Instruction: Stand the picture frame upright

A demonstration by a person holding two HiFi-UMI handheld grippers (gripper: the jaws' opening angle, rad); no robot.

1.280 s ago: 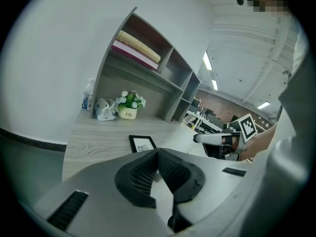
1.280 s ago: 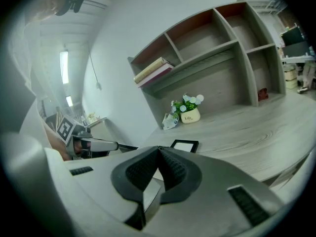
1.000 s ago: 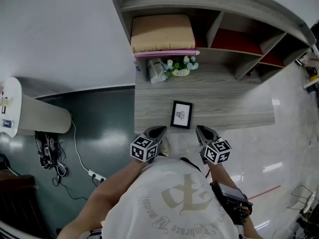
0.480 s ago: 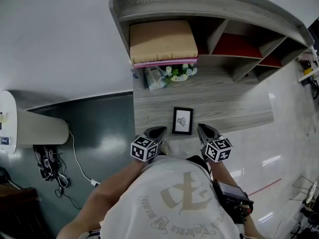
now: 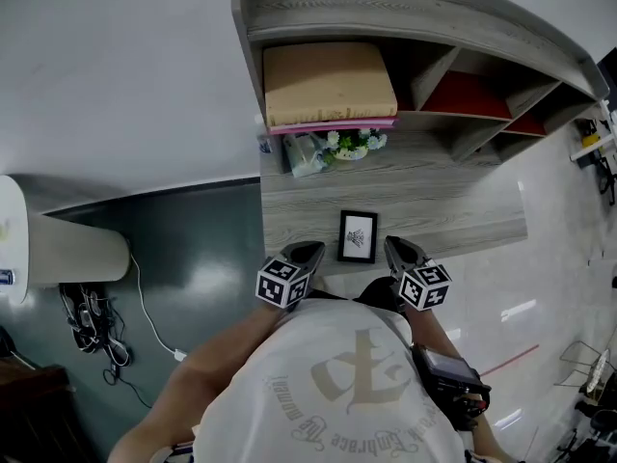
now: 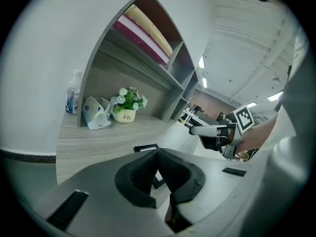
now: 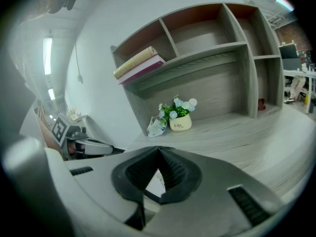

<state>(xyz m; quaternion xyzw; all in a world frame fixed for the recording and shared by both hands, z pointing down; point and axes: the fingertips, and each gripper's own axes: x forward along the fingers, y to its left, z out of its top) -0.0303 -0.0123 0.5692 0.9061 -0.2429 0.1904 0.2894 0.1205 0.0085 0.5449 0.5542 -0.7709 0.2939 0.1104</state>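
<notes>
The picture frame [image 5: 358, 235] lies flat on its back on the grey wood-grain tabletop [image 5: 443, 205], close to the front edge, with its black border around a white sheet that carries a small dark print. It sits between my two claws.

My left claw [image 5: 310, 251] hangs just beside the frame's left edge. In the left gripper view its ribbed pads are pressed together with nothing held between them, and a dark corner of the frame shows just past the tips. My right claw [image 5: 392, 248] hangs just beside the frame's right edge. In the right gripper view its jaws are also closed and empty, and the frame's white sheet shows through the small gap below the pads. Neither claw grips the frame.

Further back on the tabletop, against the shelf unit [image 5: 501, 51], a small white pot of flowers [image 5: 351, 143] stands upright. A crumpled tissue pack [image 5: 303, 152] is just to its left, and a small bottle [image 6: 73, 94] is at the far left corner. In the shelf's left compartment a tan book [image 5: 328, 77] lies flat on a pink one [image 5: 333, 123].
</notes>
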